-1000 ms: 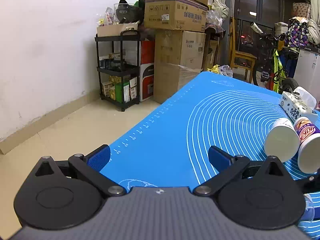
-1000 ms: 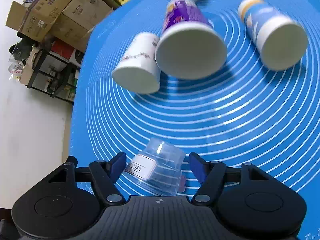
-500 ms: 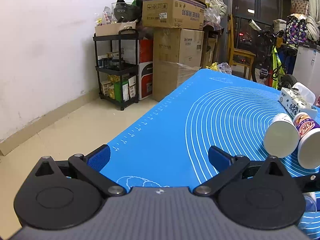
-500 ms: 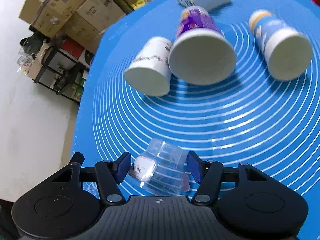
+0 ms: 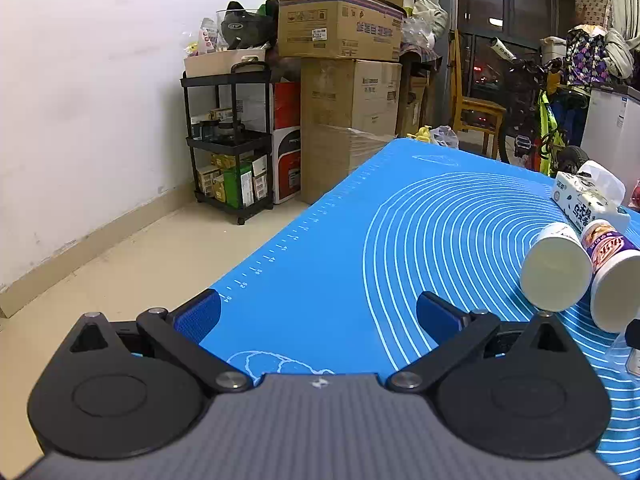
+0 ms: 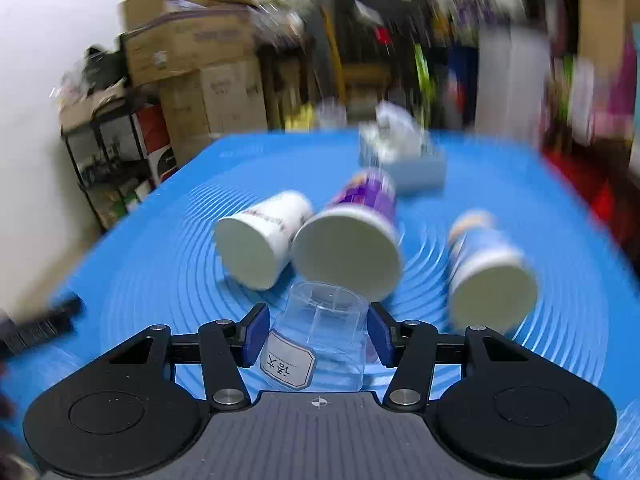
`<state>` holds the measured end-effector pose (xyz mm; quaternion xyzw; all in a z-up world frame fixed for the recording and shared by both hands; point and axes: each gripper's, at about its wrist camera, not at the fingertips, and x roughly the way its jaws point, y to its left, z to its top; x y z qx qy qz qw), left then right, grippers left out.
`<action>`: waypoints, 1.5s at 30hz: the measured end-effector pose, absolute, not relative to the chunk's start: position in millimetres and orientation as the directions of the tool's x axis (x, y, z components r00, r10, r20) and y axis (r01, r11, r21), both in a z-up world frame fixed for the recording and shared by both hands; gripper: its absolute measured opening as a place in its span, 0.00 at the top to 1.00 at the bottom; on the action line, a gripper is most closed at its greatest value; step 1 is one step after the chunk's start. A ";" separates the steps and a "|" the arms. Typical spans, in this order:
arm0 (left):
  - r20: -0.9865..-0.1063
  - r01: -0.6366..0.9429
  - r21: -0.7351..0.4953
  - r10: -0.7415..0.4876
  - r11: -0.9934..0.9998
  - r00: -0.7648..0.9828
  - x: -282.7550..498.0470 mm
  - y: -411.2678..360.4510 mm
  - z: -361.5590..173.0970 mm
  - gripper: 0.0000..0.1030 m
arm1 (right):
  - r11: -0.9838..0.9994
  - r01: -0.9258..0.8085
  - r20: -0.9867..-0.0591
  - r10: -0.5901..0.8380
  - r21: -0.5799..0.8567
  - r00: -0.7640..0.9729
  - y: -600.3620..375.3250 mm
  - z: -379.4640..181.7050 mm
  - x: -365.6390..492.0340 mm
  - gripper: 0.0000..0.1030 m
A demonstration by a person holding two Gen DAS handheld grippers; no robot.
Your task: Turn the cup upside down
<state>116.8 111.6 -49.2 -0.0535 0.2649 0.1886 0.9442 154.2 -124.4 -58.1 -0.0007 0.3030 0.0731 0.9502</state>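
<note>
My right gripper (image 6: 318, 334) is shut on a clear plastic cup (image 6: 320, 332) with a white label, held between the blue pads just above the blue mat (image 6: 160, 272). The right wrist view is blurred by motion. A sliver of the clear cup shows at the right edge of the left wrist view (image 5: 628, 354). My left gripper (image 5: 318, 314) is open and empty, low over the near left part of the mat (image 5: 340, 264).
Three paper cups lie on their sides on the mat: a white one (image 6: 260, 244), a purple one (image 6: 352, 248) and a blue-and-orange one (image 6: 488, 268). A tissue pack (image 6: 400, 156) lies behind them. Boxes and a black shelf (image 5: 232, 140) stand beyond the mat's left edge.
My right gripper has tilted up from looking down at the mat to nearly level, turning the clear cup with it. The left gripper has hardly moved.
</note>
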 end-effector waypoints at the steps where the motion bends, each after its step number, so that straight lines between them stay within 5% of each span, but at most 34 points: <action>1: -0.520 -0.382 0.000 0.326 0.924 0.789 116.6 110.5 -49.4 0.00 | 0.988 -0.152 -0.555 0.119 -0.014 0.823 -122.3 -61.9 150.9 0.46; 7: -0.520 -0.353 0.014 0.308 0.935 0.796 116.0 104.3 -50.5 0.00 | 0.969 -0.196 -0.520 0.091 -0.152 0.849 -117.7 -75.5 132.5 0.47; 14: -0.528 -0.316 0.026 0.282 0.948 0.801 110.7 93.5 -50.5 0.00 | 0.970 -0.214 -0.545 0.119 -0.114 0.830 -122.2 -73.8 126.0 0.47; 19: -0.548 -0.266 0.017 0.232 0.964 0.804 100.8 82.2 -44.0 0.00 | 0.973 -0.216 -0.538 0.139 -0.082 0.831 -133.5 -61.7 113.6 0.29; 23: -0.551 -0.198 0.038 0.186 0.979 0.813 81.2 65.7 -36.9 0.00 | 0.976 -0.195 -0.561 0.111 -0.093 0.820 -150.0 -48.3 90.9 0.25; 45: -0.616 0.070 0.025 -0.040 0.997 0.787 9.5 -5.0 -28.1 0.00 | 0.993 -0.106 -0.633 0.051 -0.049 0.772 -219.6 -37.4 4.0 0.24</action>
